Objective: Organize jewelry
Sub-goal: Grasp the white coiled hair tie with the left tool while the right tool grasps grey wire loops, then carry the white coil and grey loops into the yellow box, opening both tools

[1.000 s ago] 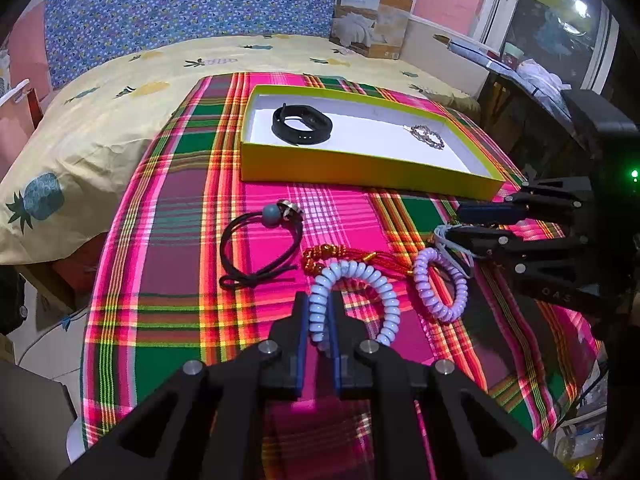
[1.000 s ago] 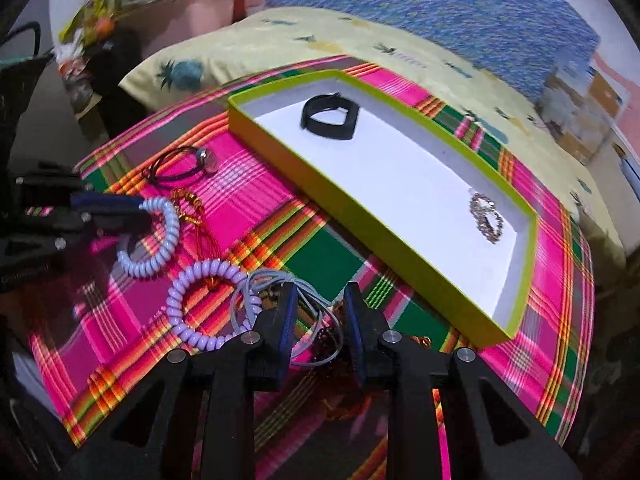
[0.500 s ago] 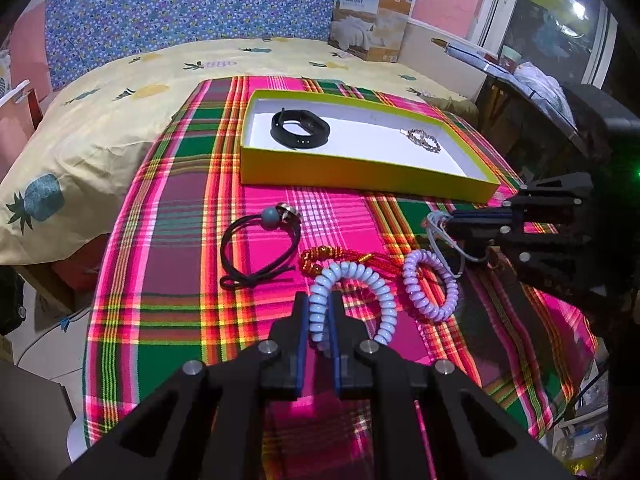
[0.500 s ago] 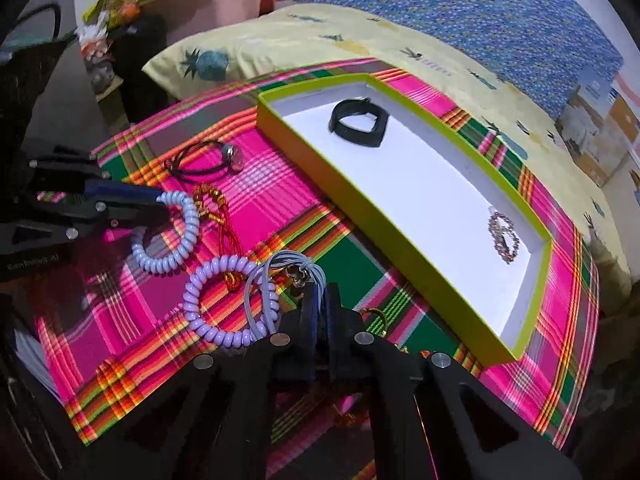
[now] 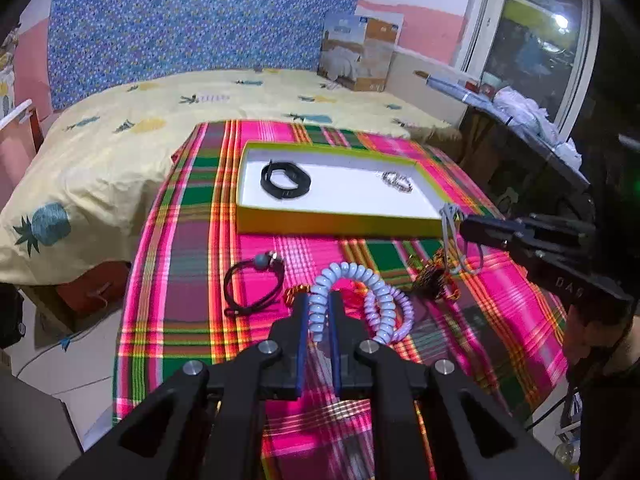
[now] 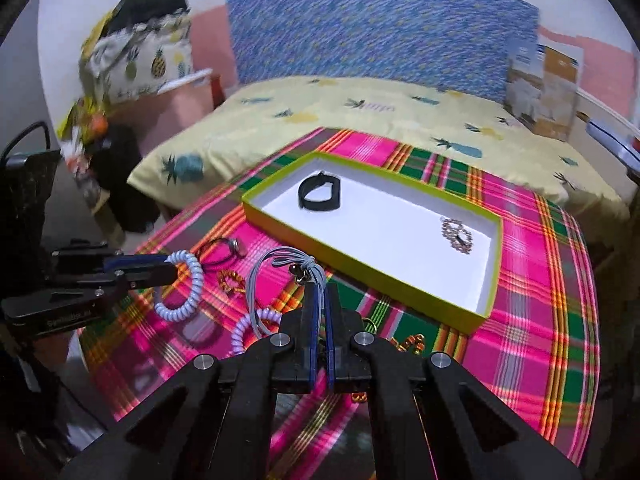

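1. L gripper [image 5: 319,312]: jaws clenched on the pale-blue plastic spiral coil bracelet [image 5: 352,280]. Coil is pinched between the blue pads and loops out ahead of the tips, clear of the pink-green-yellow plaid cloth [image 5: 192,248].
2. R gripper [image 6: 319,300]: jaws pressed together on the grey elastic cord loop w/ small dark charm [image 6: 280,268]. Cord arcs up and to the left from the tips; it hangs free above the cloth.
3. Lilac plastic spiral coil bracelet [image 5: 394,320]: lies flat on the cloth, just behind the blue coil in L wrist view.
4. Black cord bracelet w/ grey bead [image 5: 254,284]: lies on the cloth, left of the L gripper tips, apart from the coils.
5. Red-and-gold beaded chain [image 6: 230,282]: on the cloth btwn the two grippers.
6. Shallow rectangular yellow-green box w/ white floor [image 5: 340,224]: sits on the cloth beyond the loose items.
7. Box contents: black rubber wristband [image 5: 285,180] toward the left end, silver-tone link bracelet [image 5: 397,182] toward the right end, well apart.
8. Cloth covers a surface beside a bed w/ yellow pineapple-print sheet [image 5: 120,136].
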The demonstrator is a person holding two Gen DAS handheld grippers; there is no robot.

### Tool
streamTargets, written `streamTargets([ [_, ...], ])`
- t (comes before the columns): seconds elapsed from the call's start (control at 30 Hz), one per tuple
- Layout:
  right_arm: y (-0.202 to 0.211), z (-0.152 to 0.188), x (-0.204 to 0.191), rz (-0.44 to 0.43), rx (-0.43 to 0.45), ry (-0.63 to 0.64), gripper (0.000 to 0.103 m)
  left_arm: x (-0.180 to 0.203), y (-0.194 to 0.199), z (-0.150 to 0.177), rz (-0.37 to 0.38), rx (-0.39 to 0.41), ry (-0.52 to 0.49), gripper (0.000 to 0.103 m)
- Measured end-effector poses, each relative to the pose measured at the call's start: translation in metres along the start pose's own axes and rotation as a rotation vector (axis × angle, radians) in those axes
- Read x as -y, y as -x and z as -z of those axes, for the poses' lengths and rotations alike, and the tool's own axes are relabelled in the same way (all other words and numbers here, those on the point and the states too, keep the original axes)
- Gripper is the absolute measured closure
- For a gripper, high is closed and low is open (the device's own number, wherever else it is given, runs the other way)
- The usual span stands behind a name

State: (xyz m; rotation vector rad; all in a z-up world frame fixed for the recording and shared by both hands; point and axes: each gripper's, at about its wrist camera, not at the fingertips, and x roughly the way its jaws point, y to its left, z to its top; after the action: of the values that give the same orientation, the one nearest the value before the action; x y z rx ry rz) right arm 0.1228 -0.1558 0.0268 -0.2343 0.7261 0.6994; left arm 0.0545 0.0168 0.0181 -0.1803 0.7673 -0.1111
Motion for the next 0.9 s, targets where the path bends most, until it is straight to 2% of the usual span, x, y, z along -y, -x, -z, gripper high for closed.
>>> streamTargets([
  [0.43,0.006,-0.001,0.015,0.044,0.019,-0.068,0.1,0.003,-0.002,-0.019,-0.021,0.028,-0.027,0.093],
  [0.9,-0.015,-0.017,0.051,0.095,0.02,-0.124,0.1,-0.011,-0.045,-0.064,-0.051,0.014,-0.033,0.093],
])
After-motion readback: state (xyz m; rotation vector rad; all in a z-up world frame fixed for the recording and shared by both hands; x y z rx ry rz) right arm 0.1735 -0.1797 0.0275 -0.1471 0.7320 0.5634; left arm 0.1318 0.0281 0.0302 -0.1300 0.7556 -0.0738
